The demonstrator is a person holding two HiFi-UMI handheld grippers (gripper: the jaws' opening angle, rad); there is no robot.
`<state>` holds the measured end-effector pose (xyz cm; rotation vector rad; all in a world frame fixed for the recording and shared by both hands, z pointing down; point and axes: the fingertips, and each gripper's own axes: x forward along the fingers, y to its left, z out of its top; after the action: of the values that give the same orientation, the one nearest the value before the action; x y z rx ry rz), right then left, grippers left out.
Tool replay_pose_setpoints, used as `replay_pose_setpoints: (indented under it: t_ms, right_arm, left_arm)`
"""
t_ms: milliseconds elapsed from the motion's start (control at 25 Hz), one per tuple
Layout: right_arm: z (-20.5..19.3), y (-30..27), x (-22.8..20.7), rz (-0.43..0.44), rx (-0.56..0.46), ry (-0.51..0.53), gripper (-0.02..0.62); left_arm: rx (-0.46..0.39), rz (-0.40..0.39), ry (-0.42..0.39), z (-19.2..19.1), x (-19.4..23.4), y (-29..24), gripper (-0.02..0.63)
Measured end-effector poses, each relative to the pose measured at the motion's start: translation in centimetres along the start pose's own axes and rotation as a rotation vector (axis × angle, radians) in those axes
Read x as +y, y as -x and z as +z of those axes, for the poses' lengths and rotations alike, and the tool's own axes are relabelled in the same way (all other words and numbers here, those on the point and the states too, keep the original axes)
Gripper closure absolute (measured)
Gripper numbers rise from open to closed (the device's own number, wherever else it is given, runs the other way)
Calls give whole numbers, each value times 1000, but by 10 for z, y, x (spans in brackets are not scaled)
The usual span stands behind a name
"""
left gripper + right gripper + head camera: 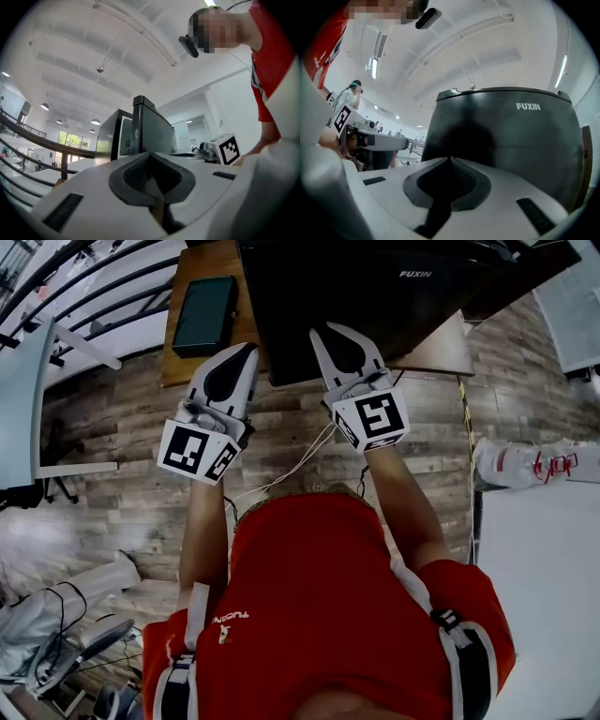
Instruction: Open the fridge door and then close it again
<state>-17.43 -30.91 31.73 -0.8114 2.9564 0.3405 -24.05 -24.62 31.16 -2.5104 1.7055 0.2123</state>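
Observation:
The black fridge [375,287] stands on a wooden table, its door front marked FUXIN. In the left gripper view the door [150,129] stands ajar, edge-on, with the fridge body [110,136] and a pale inner strip behind it. My left gripper [249,348] is shut and empty, just left of the door's edge; its jaws [150,154] meet at the tip. My right gripper [330,326] is shut and empty too, close before the door front [506,136], which fills its view; its tip [450,159] points at the door. Whether it touches the door I cannot tell.
The wooden table [436,352] also holds a dark flat box [204,315] to the fridge's left. White cables [291,470] hang below the grippers over the plank floor. A white table [539,596] and wrapped bundles [525,463] lie right. A person [349,96] stands far off.

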Motion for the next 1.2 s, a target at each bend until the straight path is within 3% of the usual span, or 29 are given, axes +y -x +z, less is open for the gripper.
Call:
replay_pose_setpoints:
  t_ms: [560, 1200]
  right_arm:
    - [-16, -45, -27, -19, 39, -8, 568]
    - [-23, -51, -37, -11, 69, 4, 569]
  left_arm:
    - [12, 25, 7, -9, 25, -21, 597]
    - [21, 29, 11, -13, 27, -33, 597]
